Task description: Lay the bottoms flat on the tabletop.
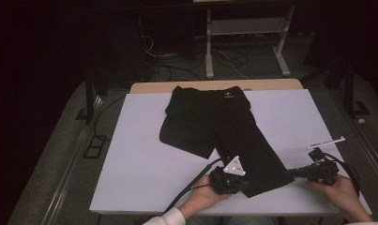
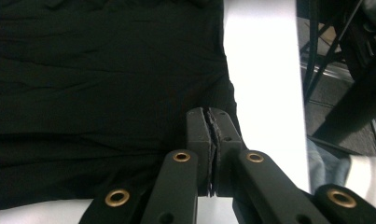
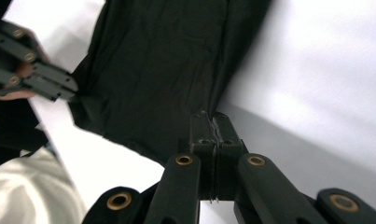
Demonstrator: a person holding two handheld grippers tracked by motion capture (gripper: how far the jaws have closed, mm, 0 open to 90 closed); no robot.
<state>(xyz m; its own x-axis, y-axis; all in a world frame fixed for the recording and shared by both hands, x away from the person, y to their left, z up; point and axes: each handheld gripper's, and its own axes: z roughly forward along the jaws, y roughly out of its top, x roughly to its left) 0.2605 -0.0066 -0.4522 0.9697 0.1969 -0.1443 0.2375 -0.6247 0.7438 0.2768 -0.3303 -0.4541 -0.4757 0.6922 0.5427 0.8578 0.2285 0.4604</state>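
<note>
Shorts [image 1: 219, 126] are lying flat on the table [image 1: 139, 154]; left gripper [image 1: 240, 183] and right gripper [image 1: 292, 173] are pinching the near leg's hem corners, folding not yet begun.

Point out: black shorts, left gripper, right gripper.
black shorts [image 1: 210, 119], high view, middle of the fabric.
left gripper [image 2: 212, 122], left gripper view, between its fingertips.
right gripper [image 3: 212, 122], right gripper view, between its fingertips.

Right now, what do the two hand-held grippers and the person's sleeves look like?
Both are black. The left gripper carries a grey three-cornered plate with dark dots and trails a thick black cable. The right gripper trails black cables too. Their jaw links show brass-coloured rivets. The left sleeve is white.
</note>
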